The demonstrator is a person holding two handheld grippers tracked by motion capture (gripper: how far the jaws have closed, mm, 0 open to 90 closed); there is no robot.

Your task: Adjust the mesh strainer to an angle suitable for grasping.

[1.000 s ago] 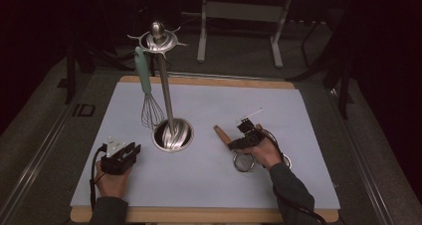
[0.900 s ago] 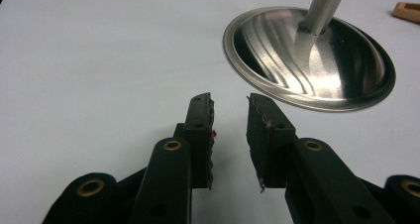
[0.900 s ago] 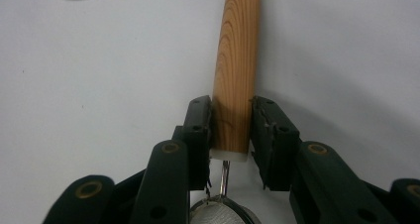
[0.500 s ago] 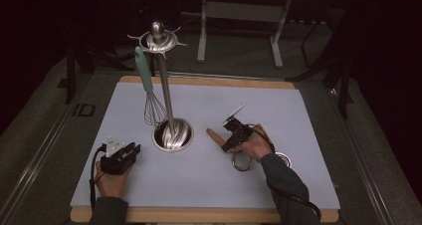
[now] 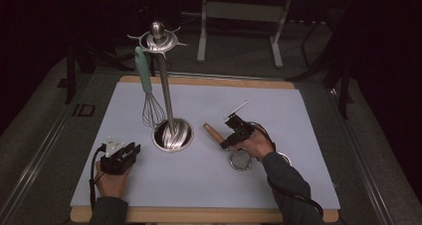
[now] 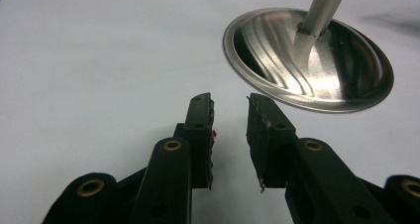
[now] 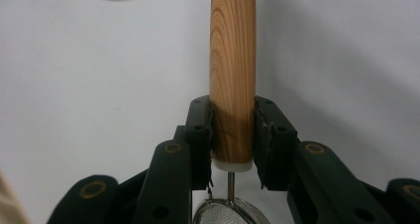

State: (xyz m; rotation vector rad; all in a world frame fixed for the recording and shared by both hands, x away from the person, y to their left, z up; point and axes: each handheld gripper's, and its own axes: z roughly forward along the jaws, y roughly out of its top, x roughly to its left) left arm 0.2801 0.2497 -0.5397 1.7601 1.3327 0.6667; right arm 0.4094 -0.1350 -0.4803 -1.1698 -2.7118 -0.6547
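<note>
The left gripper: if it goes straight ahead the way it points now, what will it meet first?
Probably the round steel base of the utensil stand, slightly to one side of the left gripper; only bare white mat lies between, though depth is uncertain.

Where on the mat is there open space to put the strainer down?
The far right of the white mat is bare, from the right claw out to the edge. The near strip between the two hands is bare too. It is crowded mid-left: the stand's steel base, the hanging whisk and the left claw sit close together. The strainer is at the right hand.
</note>
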